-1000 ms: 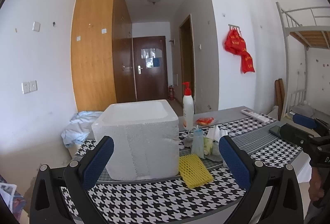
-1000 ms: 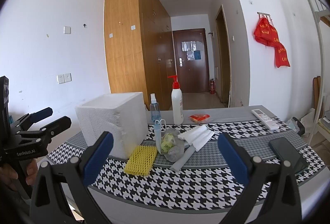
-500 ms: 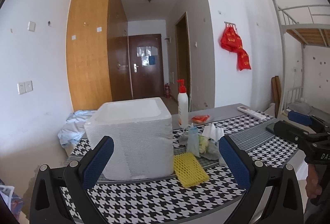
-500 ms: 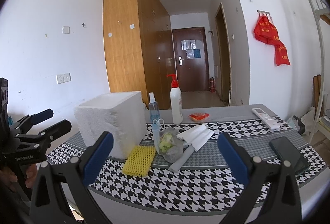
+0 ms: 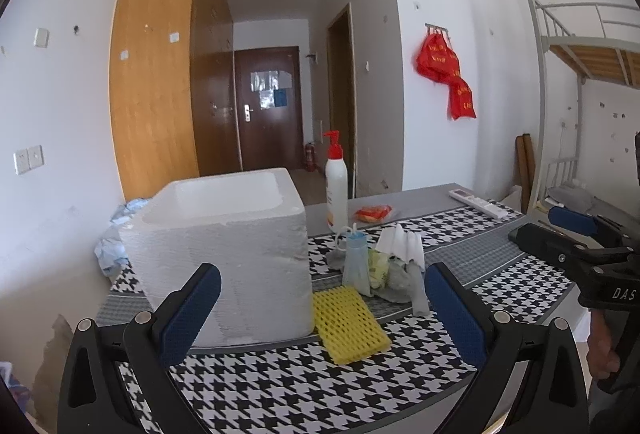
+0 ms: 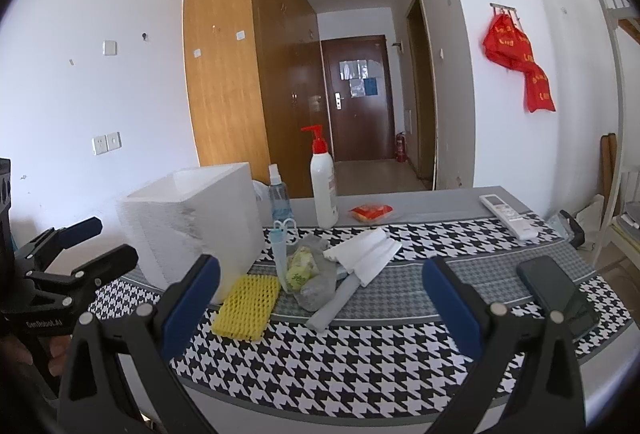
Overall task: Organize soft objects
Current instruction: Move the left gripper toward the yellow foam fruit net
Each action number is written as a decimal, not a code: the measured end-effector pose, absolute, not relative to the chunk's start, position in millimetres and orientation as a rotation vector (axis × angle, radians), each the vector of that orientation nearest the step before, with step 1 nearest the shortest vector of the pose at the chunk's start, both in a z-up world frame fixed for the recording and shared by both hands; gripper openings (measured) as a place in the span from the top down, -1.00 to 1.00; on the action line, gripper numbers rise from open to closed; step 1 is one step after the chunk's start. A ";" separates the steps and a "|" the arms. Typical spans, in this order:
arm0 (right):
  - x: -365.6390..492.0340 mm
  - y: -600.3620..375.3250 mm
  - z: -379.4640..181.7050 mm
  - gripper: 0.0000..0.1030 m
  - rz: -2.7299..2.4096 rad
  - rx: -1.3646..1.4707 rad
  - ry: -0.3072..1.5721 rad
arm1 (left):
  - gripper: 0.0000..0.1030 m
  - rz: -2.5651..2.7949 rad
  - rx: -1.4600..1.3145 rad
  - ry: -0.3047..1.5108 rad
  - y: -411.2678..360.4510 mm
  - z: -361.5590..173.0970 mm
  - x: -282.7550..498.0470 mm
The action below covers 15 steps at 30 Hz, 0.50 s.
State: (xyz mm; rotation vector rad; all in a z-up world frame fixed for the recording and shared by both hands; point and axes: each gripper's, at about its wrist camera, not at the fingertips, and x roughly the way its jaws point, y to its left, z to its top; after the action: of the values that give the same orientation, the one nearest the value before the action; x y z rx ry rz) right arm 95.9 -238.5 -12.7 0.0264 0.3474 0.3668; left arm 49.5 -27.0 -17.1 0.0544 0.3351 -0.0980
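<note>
Houndstooth cloth covers the table (image 5: 280,386) and both claws hover at its near edge, jaws spread wide with nothing in them.

Nearest thing to the left claw (image 5: 320,318) is the yellow mesh (image 5: 349,318), lying flat just ahead and a touch right of centre between its pads, long axis running away from the claw and slanted a bit to the right. From the right claw (image 6: 320,302) that same mesh (image 6: 247,306) sits ahead but off toward its left finger. So I'd say the left is better lined up for it, and the grab would want a slight turn of the wrist to pinch across the short side.

Just past the mesh is the little pile: blue pouch (image 5: 356,262), clear bag (image 6: 310,272) with something green inside, and the folded white cloth (image 6: 364,254), which lies diagonal, pointing up and right from the right claw. That pile is closer to dead ahead for the right one.

Foam box (image 5: 224,246) stands ahead-left of the left claw, open top, mesh touching or almost touching its corner. Probably where the soft stuff goes, just guessing.

Both claws are held level, pointing across the table toward the hallway.
</note>
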 end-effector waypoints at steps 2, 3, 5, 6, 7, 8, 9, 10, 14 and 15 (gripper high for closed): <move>98.6 -236.3 -14.2 -0.99 0.363 0.015 0.355 | -0.98 -0.102 0.053 0.348 -28.1 -19.6 53.9; 100.0 -235.9 -14.9 -0.99 0.365 0.012 0.359 | -0.98 -0.105 0.052 0.355 -28.5 -21.1 56.4; 102.7 -236.3 -16.1 -0.99 0.366 0.011 0.368 | -0.98 -0.110 0.049 0.371 -29.5 -23.8 60.2; 104.5 -236.2 -16.7 -0.99 0.364 0.011 0.374 | -0.98 -0.112 0.047 0.378 -29.6 -25.6 62.1; 106.1 -236.1 -17.0 -0.99 0.363 0.010 0.380 | -0.98 -0.114 0.047 0.384 -29.6 -26.6 63.9; 107.6 -236.3 -17.7 -0.99 0.362 0.010 0.386 | -0.98 -0.115 0.045 0.390 -29.7 -27.7 65.4; 109.3 -236.4 -18.6 -0.99 0.363 0.010 0.392 | -0.98 -0.119 0.042 0.398 -30.0 -29.1 67.2; 110.8 -236.8 -19.7 -0.99 0.362 0.010 0.399 | -0.98 -0.123 0.040 0.405 -30.7 -30.6 68.6; 117.2 -237.2 -24.4 -0.99 0.360 0.011 0.424 | -0.98 -0.139 0.040 0.436 -34.3 -37.7 76.1; 118.9 -237.4 -25.8 -0.99 0.356 0.010 0.431 | -0.98 -0.141 0.040 0.443 -34.9 -39.8 78.3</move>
State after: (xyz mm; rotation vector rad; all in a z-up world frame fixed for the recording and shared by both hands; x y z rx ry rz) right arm 118.9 -237.4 -25.8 0.0098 0.4314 0.3565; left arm 78.3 -34.9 -39.8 0.0405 0.4434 -0.1407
